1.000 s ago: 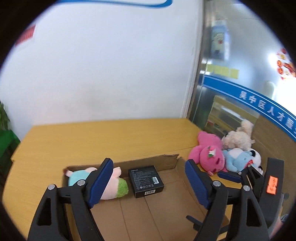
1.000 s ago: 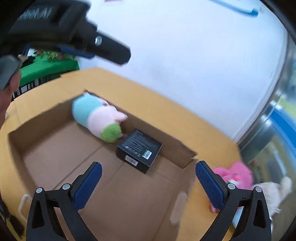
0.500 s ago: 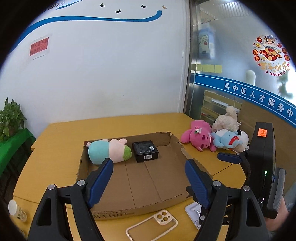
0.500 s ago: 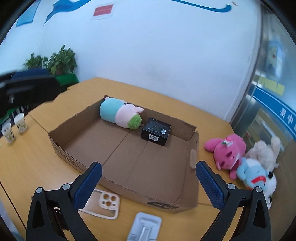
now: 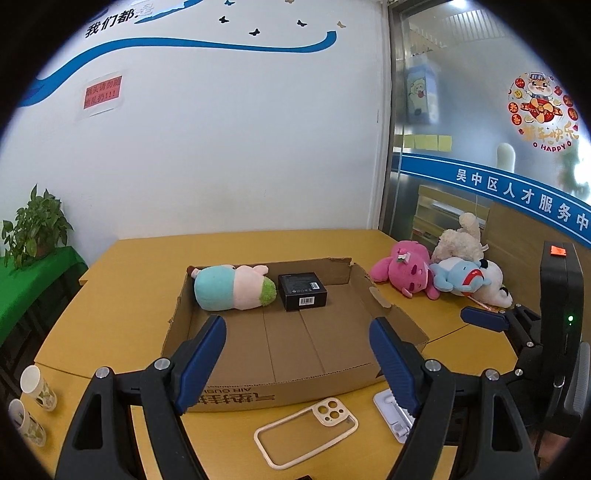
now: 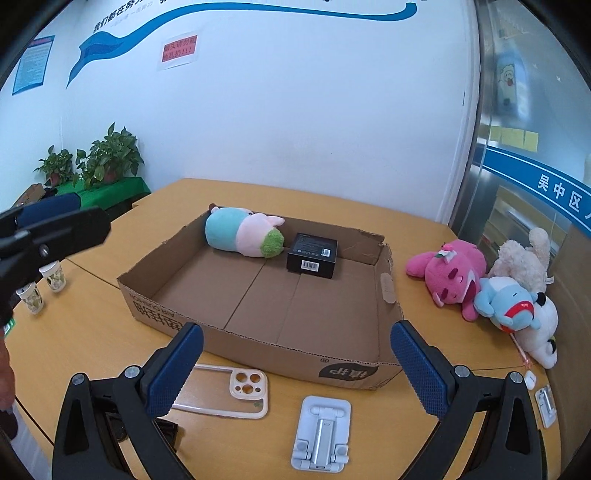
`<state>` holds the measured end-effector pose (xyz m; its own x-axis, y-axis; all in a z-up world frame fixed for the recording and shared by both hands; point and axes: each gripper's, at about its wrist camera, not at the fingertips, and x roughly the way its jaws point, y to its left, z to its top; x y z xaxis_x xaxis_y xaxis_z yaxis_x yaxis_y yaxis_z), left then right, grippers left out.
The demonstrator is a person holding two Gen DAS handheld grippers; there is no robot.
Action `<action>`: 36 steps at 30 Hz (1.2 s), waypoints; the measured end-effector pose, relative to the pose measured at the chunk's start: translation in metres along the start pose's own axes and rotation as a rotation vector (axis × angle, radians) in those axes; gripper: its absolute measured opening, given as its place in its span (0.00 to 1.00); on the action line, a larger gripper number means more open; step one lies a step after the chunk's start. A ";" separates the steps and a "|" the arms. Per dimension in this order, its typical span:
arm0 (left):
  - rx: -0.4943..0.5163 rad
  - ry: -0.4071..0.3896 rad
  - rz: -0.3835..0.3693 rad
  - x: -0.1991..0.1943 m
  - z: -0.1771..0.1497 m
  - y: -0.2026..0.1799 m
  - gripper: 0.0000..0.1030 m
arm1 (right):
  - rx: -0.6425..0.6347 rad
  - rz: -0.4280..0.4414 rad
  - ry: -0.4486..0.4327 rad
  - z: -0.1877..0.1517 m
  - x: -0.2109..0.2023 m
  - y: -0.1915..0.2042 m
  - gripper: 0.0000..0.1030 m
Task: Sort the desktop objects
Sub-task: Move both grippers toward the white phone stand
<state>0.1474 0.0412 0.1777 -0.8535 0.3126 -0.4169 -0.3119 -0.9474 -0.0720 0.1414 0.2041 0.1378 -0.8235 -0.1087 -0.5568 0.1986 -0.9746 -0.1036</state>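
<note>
Two potted plants (image 6: 92, 162) stood on a green-covered stand (image 6: 107, 194) at the far left, against the white wall (image 6: 295, 110). A red notice (image 6: 179, 48) hung high on that wall under a blue wave stripe (image 6: 258, 9), and a blue poster (image 6: 32, 62) hung further left. On the right, a glass partition (image 5: 480, 122) carried yellow sticky notes (image 5: 428, 141) and a red festive sticker (image 5: 541, 110).

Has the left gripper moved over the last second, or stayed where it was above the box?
Yes. The left gripper has pulled back and up from the cardboard box: earlier its fingers framed only the box interior; now the near wall and phone case show.
</note>
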 end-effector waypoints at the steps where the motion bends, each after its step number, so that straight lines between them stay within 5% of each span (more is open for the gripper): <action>1: -0.012 0.003 -0.006 0.000 -0.003 -0.001 0.78 | -0.002 0.004 -0.001 -0.002 -0.002 0.000 1.00; 23: -0.031 0.099 -0.091 0.026 -0.028 -0.008 0.78 | 0.021 -0.004 -0.005 -0.021 -0.005 -0.012 1.00; 36: -0.156 0.363 -0.274 0.098 -0.095 -0.021 0.78 | 0.063 0.087 0.257 -0.127 0.054 -0.044 1.00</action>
<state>0.1101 0.0854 0.0523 -0.5391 0.5341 -0.6513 -0.4145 -0.8414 -0.3469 0.1560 0.2661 0.0077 -0.6412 -0.1469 -0.7532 0.2226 -0.9749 0.0007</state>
